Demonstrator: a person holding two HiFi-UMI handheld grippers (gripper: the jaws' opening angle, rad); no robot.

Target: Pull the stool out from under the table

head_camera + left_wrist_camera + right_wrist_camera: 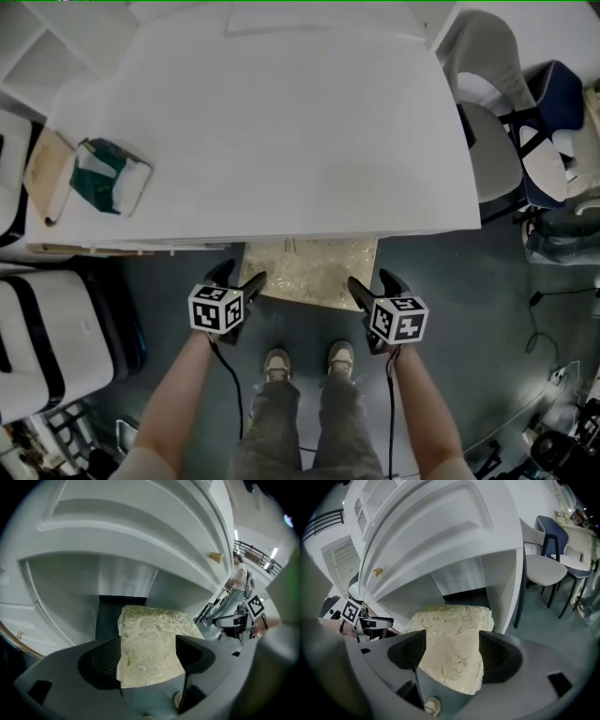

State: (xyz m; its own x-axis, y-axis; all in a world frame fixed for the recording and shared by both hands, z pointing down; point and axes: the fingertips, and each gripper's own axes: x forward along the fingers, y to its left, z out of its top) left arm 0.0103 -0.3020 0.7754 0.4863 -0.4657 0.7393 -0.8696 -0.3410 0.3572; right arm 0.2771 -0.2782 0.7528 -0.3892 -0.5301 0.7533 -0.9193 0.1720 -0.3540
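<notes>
Stool (314, 272) corners between spread jaws of left gripper (239, 277), right gripper (374, 282)

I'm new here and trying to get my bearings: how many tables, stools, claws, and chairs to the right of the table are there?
Table: 1
Stool: 1
Claws: 2, left claw and right claw
Chairs: 2, pale chair and dark blue chair
Total: 6
</notes>
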